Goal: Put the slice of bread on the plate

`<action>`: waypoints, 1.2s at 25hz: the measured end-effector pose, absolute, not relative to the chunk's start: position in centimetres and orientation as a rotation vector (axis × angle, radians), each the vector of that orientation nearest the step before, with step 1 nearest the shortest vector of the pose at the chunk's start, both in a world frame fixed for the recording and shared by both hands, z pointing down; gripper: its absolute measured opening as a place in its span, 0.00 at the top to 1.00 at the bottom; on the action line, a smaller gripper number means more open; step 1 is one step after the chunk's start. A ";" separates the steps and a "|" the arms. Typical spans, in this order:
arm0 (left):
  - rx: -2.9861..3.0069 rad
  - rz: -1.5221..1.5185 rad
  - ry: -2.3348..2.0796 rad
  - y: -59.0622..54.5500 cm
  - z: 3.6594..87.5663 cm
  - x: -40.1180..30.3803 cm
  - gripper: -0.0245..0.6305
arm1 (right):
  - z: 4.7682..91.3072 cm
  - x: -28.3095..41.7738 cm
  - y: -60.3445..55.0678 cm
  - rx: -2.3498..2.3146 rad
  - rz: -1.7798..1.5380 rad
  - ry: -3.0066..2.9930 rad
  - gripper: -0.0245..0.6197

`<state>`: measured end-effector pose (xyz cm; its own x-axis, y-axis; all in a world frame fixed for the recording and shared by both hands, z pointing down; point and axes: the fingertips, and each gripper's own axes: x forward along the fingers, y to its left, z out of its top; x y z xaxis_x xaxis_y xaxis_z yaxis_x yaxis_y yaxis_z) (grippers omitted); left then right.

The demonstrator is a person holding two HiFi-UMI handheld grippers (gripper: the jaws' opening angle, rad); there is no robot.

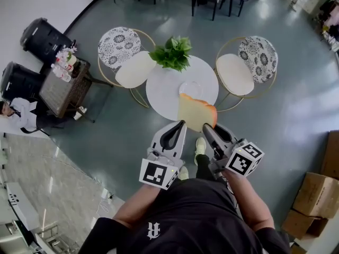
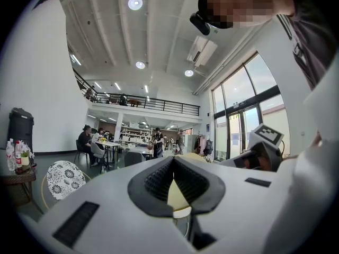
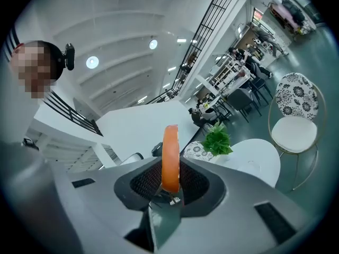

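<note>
A slice of bread [image 1: 195, 112] with an orange-brown crust hangs upright over the near edge of the round white table [image 1: 164, 91]. My right gripper [image 1: 208, 127] is shut on the slice's right edge. In the right gripper view the crust [image 3: 170, 142] stands edge-on between the jaws of the right gripper [image 3: 170, 167]. A clear glass plate [image 1: 192, 89] lies on the table just beyond the slice. My left gripper [image 1: 181, 124] hovers just left of the bread with its tips together. In its own view the left gripper [image 2: 173, 163] shows its pads meeting, with nothing held.
A green potted plant [image 1: 172, 52] stands at the table's far edge. Two round chairs [image 1: 135, 67] [image 1: 235, 73] flank the table. At the left are a wicker side table [image 1: 63, 89] with bottles and two black bins [image 1: 42, 38]. Cardboard boxes [image 1: 312, 197] sit at the right.
</note>
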<state>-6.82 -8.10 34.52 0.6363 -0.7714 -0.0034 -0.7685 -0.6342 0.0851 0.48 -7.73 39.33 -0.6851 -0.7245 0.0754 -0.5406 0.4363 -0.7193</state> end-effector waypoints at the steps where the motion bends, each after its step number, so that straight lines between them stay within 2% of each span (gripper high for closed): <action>1: 2.765 -0.061 -1.312 -9.1 34.6 -6.5 0.95 | 39.5 0.7 -8.8 -1.087 -1.099 2.456 0.82; 12: 2.716 -0.021 -1.392 -19.5 37.9 -2.8 0.95 | 46.2 3.6 -20.1 -0.869 -1.309 2.601 0.82; 20: 2.640 0.068 -1.406 -23.5 43.4 -4.0 0.95 | 55.6 3.5 -24.9 -0.776 -1.573 2.548 0.82; 30: 2.653 0.117 -1.303 -27.0 50.5 -3.8 0.95 | 64.4 2.8 -28.6 -0.827 -1.692 2.452 0.82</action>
